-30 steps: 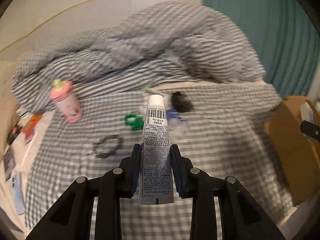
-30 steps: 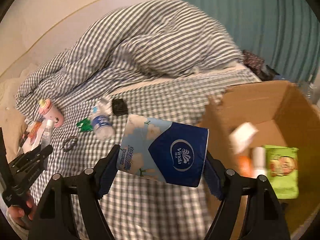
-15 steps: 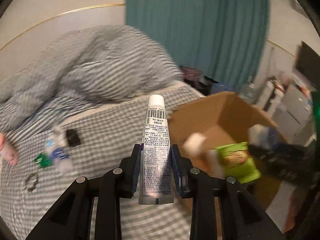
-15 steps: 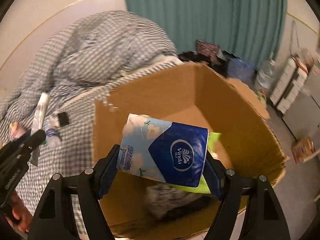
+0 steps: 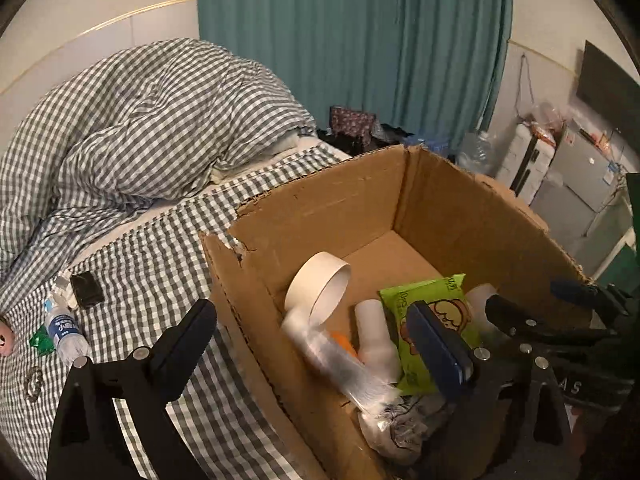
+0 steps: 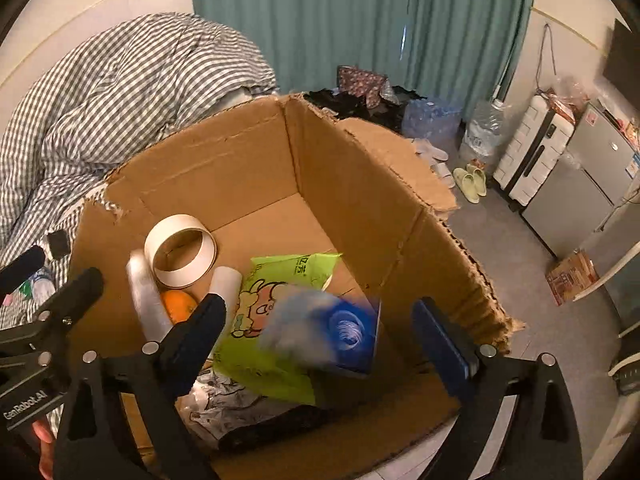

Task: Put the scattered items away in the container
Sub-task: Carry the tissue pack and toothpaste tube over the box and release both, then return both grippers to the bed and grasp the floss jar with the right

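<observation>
Cardboard box [image 6: 360, 184]: tissue pack [image 6: 324, 328], blurred and apparently mid-fall, near its right wall between the wide-open, empty right gripper [image 6: 316, 344]. Left gripper [image 5: 312, 344], equally spread and empty, over the box's left wall; tube [image 5: 340, 364] lies inside. Lift both straight up, clear of the rim.

Both views, aimed across the bed a second ago, now look into the cardboard box [image 6: 360, 168]. The left hand-held gripper [image 5: 316, 344], earlier clamped on the tube [image 5: 340, 364], now stands with jaws wide apart; the tube is a blurred streak inside the box, clear of both pads. The right hand-held gripper [image 6: 320, 340], earlier clamped on the tissue pack [image 6: 324, 328], is likewise spread, and the pack shows blurred above the green packet [image 6: 264, 320], free of the fingers.
</observation>
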`<state>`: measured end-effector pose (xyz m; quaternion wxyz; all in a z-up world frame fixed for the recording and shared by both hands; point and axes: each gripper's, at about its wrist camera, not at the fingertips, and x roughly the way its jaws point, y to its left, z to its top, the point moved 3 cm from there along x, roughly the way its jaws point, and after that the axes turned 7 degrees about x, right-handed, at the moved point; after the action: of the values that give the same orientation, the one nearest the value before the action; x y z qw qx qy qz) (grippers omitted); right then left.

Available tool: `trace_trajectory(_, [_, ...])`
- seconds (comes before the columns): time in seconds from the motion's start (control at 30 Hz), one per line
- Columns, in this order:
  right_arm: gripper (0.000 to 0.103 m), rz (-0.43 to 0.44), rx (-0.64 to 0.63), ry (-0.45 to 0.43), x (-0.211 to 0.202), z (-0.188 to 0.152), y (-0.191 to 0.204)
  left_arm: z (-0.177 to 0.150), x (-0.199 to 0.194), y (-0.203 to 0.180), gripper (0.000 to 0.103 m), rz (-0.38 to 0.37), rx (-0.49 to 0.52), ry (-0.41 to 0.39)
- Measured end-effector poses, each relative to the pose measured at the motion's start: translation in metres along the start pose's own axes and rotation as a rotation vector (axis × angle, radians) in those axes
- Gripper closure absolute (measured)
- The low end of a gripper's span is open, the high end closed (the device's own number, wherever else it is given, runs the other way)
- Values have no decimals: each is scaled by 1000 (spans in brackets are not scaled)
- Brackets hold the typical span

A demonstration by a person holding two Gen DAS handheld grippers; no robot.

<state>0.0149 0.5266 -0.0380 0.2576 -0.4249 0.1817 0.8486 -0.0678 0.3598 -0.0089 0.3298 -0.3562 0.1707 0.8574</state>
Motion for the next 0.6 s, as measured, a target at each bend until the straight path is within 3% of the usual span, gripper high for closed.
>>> trace_trajectory(0.3, [8,47,3,-30,-27,-3,22,-26,-25,63,5,58,-106,14])
trace_trajectory(0.47, [8,127,-76,-49,-44,-13,79,-74,-51,130,4,170,-189,46])
trace_trajectory(0.6, [8,190,-155,-46,-53,-32,139,-125,-74,196,4,312,-260,99])
